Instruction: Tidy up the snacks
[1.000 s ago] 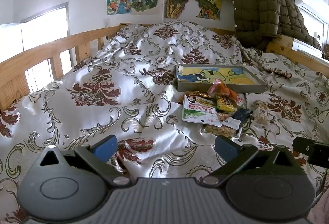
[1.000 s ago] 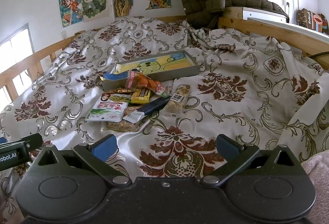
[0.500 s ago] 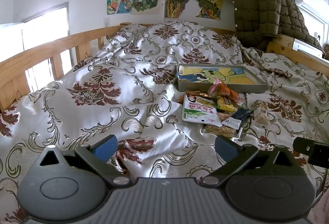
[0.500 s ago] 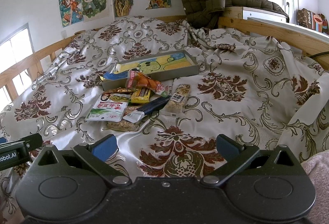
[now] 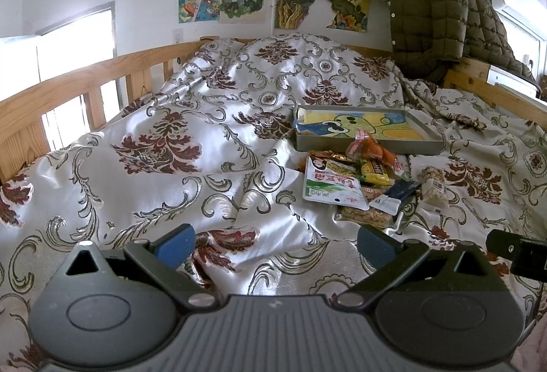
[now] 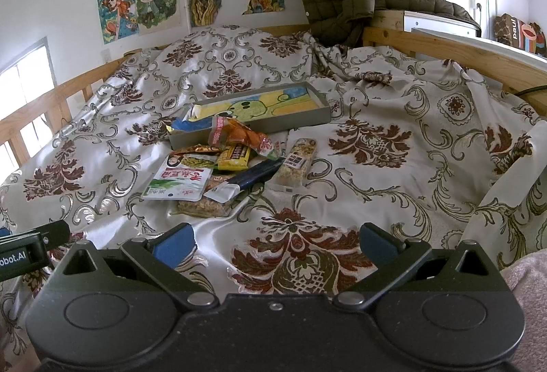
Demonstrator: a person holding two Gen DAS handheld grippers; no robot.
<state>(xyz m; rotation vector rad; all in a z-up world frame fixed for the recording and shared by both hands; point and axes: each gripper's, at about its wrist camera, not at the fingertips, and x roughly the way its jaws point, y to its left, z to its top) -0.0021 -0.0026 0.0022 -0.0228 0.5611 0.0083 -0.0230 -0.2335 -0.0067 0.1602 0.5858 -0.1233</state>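
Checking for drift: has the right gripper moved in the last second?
No. The right gripper sits the same against the grey tray and snack pile.

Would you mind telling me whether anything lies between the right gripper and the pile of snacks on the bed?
Nothing visible does. Only bare, wrinkled bedspread lies between the open right gripper and the snacks. The tray sits just behind the pile, one orange packet leaning on its near edge.
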